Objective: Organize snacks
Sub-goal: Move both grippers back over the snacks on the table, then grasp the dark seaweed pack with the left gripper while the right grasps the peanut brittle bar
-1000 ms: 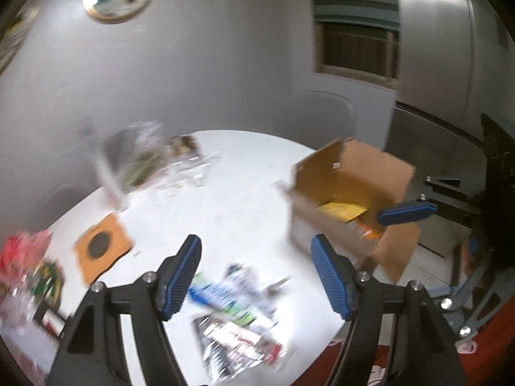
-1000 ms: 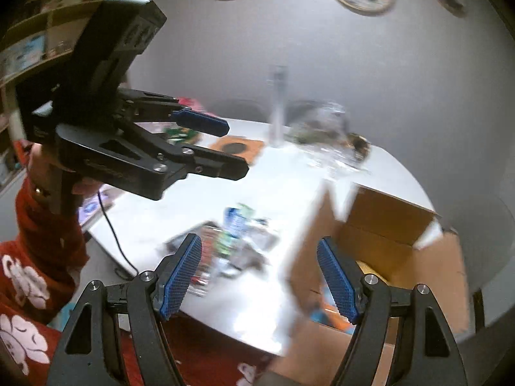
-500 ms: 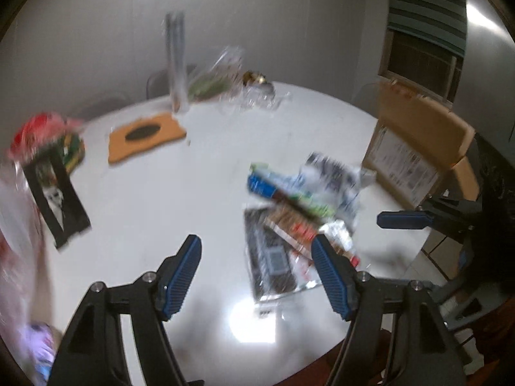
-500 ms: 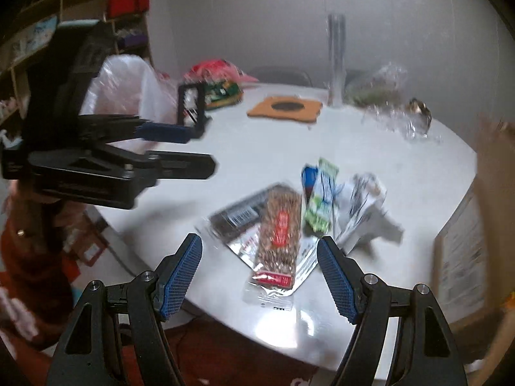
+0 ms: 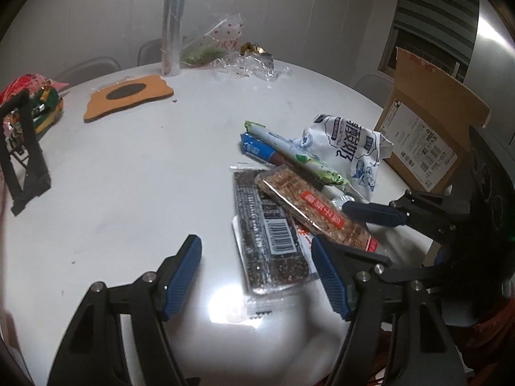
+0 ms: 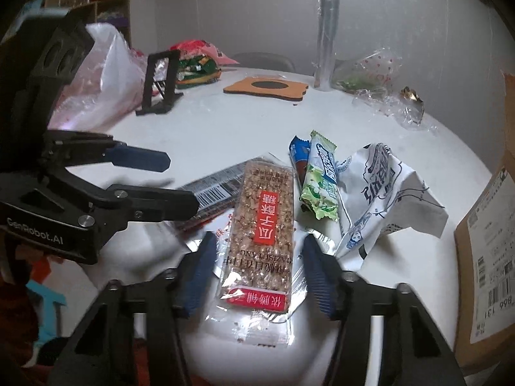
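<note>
A pile of snacks lies on the round white table [image 5: 135, 173]: a nut brittle bar with a red label [image 6: 265, 222] [image 5: 312, 206], a dark seed bar [image 5: 267, 225] under it, a green-and-white bar [image 6: 320, 183], a blue bar [image 6: 296, 154] and a crumpled white bag [image 6: 386, 193] [image 5: 347, 148]. My right gripper [image 6: 257, 263] is open, its fingers on either side of the brittle bar's near end. My left gripper [image 5: 256, 273] is open just above the dark bar's near end. A cardboard box [image 5: 428, 128] stands at the right.
At the back stand a clear tall tube [image 5: 173, 22], an orange mat [image 5: 128, 96], crinkled plastic bags [image 5: 225, 48] and a black stand [image 5: 22, 148] with more snack bags [image 5: 35, 103] behind it. A pink plastic bag [image 6: 96, 80] sits at the left edge.
Both grippers have swung from the box to the snack pile and come down close. The right gripper now straddles the brittle bar; the left one is over the dark bar.
</note>
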{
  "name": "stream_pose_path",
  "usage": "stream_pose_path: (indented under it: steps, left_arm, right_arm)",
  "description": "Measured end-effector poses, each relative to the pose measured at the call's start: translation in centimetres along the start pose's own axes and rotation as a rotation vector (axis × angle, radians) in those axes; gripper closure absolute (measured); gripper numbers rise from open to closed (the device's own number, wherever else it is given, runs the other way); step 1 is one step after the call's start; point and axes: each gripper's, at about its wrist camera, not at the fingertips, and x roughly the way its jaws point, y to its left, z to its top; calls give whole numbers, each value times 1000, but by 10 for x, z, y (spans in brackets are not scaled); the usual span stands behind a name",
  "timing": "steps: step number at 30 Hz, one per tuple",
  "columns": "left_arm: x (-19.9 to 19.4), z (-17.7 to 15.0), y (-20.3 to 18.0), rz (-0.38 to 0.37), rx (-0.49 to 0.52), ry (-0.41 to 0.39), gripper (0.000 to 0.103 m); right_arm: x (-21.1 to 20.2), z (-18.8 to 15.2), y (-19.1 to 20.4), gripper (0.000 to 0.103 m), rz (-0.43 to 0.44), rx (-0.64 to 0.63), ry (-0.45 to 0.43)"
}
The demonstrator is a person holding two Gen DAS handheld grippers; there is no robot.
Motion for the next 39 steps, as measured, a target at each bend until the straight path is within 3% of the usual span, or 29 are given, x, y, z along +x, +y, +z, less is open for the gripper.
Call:
stream_pose_path:
  steps: [9, 15, 17, 26, 36, 39]
  left_arm:
    - [16, 7, -5, 16, 16, 28, 37]
    - [21, 9, -3, 12, 2, 30, 51]
    - [19, 8, -4, 0, 4, 29, 63]
    - [4, -4, 10, 21, -22, 32, 65]
    - [-9, -14, 29, 53, -64, 28, 65]
    - [-12, -17, 34, 53, -80, 22, 65]
  right_arm:
    - [-13, -5, -10, 67, 6, 45, -5]
    - [-11, -7, -10, 67, -1, 40, -8]
    - [-11, -8, -10, 66, -2, 43, -12]
    - [-7, -6, -14, 59, 27, 72, -22]
    - [-1, 5, -3, 58, 65, -29, -25]
    - [5, 10, -4, 52, 106, -48, -12]
